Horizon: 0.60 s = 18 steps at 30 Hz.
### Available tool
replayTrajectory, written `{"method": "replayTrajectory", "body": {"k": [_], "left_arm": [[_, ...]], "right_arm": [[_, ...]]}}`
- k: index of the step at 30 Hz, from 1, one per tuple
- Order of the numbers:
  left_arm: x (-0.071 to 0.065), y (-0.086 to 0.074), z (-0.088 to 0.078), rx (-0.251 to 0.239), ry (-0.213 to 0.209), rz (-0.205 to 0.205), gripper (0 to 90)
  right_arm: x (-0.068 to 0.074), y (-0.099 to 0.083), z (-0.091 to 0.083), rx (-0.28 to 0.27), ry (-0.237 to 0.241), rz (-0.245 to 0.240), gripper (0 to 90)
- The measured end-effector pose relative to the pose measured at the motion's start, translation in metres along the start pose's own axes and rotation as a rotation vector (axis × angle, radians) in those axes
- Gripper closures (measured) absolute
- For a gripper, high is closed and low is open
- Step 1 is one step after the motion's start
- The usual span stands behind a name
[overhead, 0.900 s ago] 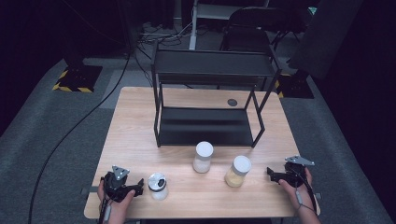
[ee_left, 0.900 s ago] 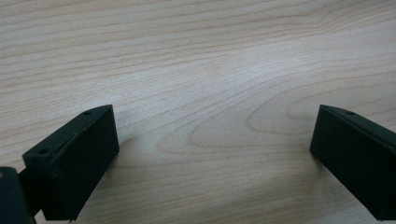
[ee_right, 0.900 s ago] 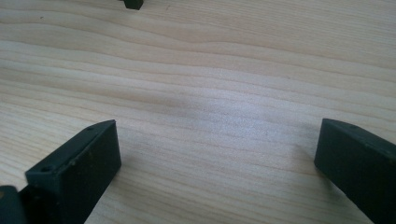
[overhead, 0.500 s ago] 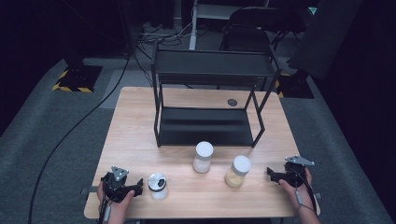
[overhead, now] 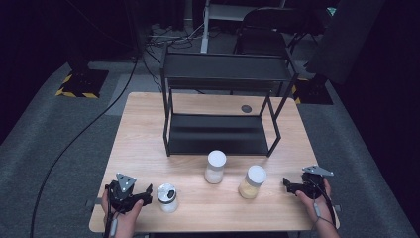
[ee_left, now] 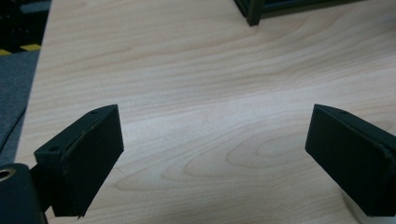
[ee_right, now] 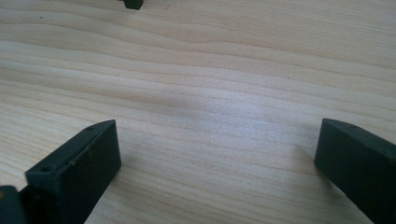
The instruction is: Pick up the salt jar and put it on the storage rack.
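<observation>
Both grippers rest at the table's near edge, jaws wide apart, nothing held. Left gripper (overhead: 130, 191) sits just beside the lidless clear glass jar (overhead: 167, 197) — a careless sweep could tip it. Right gripper (overhead: 302, 184) stands near the white-lidded jar of yellow powder (overhead: 252, 182).

Left tongs (ee_left: 212, 161) are seen with both black jaws spread wide apart, nothing held between them. Pale wood-grain worktop (ee_left: 201, 84) lies beneath and ahead. A dark frame foot (ee_left: 254, 11) is planted on the worktop at the top edge, well apart from the jaws. Grey carpeted floor (ee_left: 14, 93) is visible past the worktop's left edge, with a yellow-and-black striped patch (ee_left: 18, 48) farther off.
</observation>
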State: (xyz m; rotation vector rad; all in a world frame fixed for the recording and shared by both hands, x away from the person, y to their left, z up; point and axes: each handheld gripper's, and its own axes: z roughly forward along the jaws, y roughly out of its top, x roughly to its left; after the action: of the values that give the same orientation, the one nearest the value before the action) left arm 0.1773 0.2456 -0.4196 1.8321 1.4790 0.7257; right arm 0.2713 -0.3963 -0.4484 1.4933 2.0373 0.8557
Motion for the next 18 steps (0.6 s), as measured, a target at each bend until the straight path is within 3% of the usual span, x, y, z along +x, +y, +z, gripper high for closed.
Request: {"method": "replayTrajectory", "body": {"k": [8, 18], "left_arm": [[-0.003, 0.006, -0.022, -0.067, -0.031, -0.029, 4.3], [-0.018, 0.016, -0.043, -0.119, -0.042, -0.017, 5.6]], "right_arm": [[0.0, 0.0, 0.0, 0.0, 0.0, 0.0, 0.0], [0.001, 0.0, 0.0, 0.0, -0.002, 0.002, 0.0]]}}
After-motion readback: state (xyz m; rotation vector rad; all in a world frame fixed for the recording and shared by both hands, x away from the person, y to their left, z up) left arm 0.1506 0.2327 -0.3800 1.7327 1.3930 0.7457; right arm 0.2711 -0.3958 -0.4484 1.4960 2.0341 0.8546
